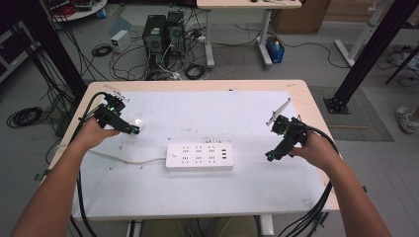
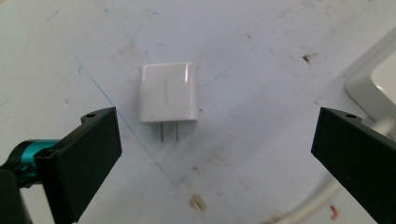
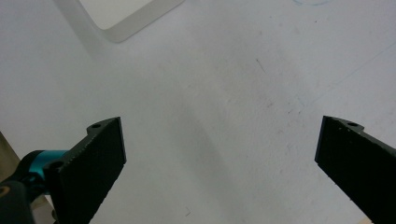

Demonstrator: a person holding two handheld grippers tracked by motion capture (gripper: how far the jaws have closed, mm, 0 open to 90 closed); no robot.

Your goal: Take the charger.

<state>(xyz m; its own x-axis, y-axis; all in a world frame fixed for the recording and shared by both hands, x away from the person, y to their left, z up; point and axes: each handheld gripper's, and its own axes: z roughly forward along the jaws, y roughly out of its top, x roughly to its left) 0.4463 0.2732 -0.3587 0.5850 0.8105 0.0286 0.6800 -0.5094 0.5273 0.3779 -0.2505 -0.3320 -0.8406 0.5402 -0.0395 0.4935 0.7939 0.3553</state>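
A small white plug adapter [image 2: 168, 92] lies flat on the white mat, its two metal prongs pointing toward my left gripper [image 2: 217, 140], which stands open just short of it with nothing between its jaws. From above, the adapter [image 1: 139, 121] shows as a bright spot right at the tip of the left gripper [image 1: 132, 129]. A white power strip [image 1: 199, 156] lies at the mat's centre, its cord running off to the left. My right gripper [image 3: 219, 154] hovers open over bare mat, right of the strip; from above it [image 1: 271, 155] points down and left.
The white mat [image 1: 197, 197] covers most of a pale wooden table [image 1: 197, 85]. A corner of the power strip [image 3: 122, 18] shows at the top of the right gripper view. The strip's cord [image 1: 128, 159] crosses the mat's left side. Computers and cables sit on the floor beyond.
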